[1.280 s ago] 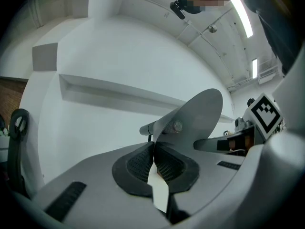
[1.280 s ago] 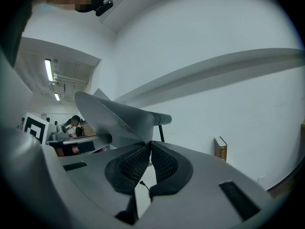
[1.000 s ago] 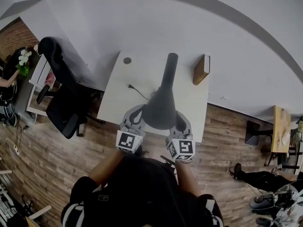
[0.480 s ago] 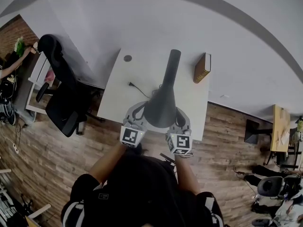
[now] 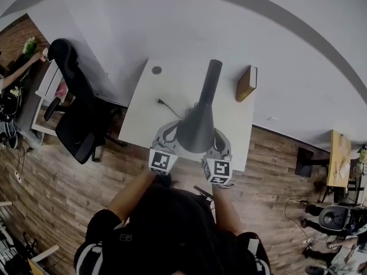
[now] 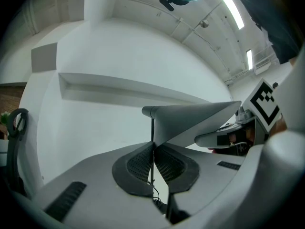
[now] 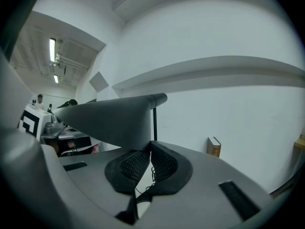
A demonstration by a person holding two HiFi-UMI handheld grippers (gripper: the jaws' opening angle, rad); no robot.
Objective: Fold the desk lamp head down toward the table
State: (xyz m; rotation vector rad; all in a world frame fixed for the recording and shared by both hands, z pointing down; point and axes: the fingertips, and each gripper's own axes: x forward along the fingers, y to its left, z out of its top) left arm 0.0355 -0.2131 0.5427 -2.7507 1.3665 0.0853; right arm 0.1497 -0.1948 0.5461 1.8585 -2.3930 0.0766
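Two grippers, left [image 6: 152,149] and right [image 7: 148,150], pinch lamp head [image 5: 196,132].

Brown book [image 5: 245,83] standing upright at my right, close to white wall [image 5: 298,56]; also showing in right gripper view. Small grey disc [image 5: 156,70] lying well left of it. Black office chair [image 5: 77,116] sitting at my left on wood-plank floor [image 5: 51,193]. Someone's arm [image 5: 20,70] reaching toward flowers [image 5: 30,43] beyond chair. Wooden side table [image 5: 339,153] standing far right on same floor. 2 strip lights [image 6: 232,6] glowing on ceiling above me. I am spotting 2 people [image 7: 40,99] far off in right gripper view, too small for detail.
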